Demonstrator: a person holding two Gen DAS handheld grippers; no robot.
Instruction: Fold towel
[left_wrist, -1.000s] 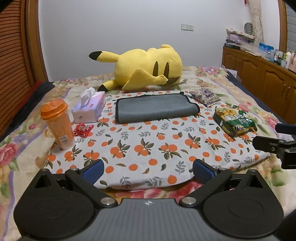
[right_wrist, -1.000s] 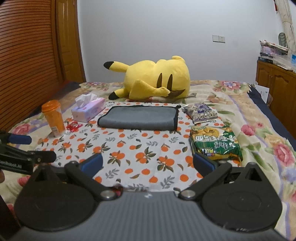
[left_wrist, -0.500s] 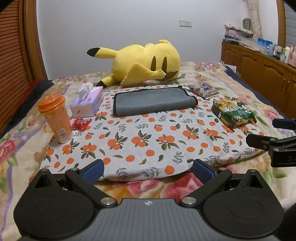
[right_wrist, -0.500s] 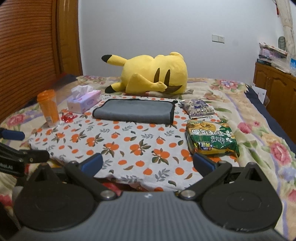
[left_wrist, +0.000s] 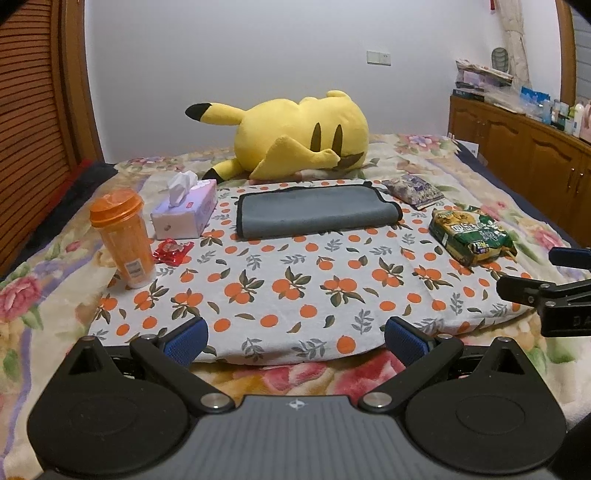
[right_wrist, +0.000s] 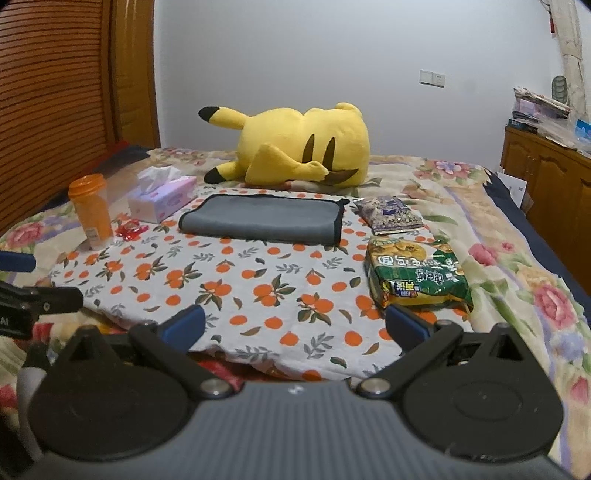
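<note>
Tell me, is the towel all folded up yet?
It looks folded already: the gray towel lies as a neat doubled rectangle on the orange-print cloth. Nothing is in hand; the left gripper and right gripper are open and apart from it. Whether another fold remains is unclear.

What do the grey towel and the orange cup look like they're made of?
The grey towel looks like soft matte microfibre or terry: napped surface, rounded fold, black stitched edging.
The orange cup looks like translucent glossy plastic, with a lid and a white label near its base.
</note>
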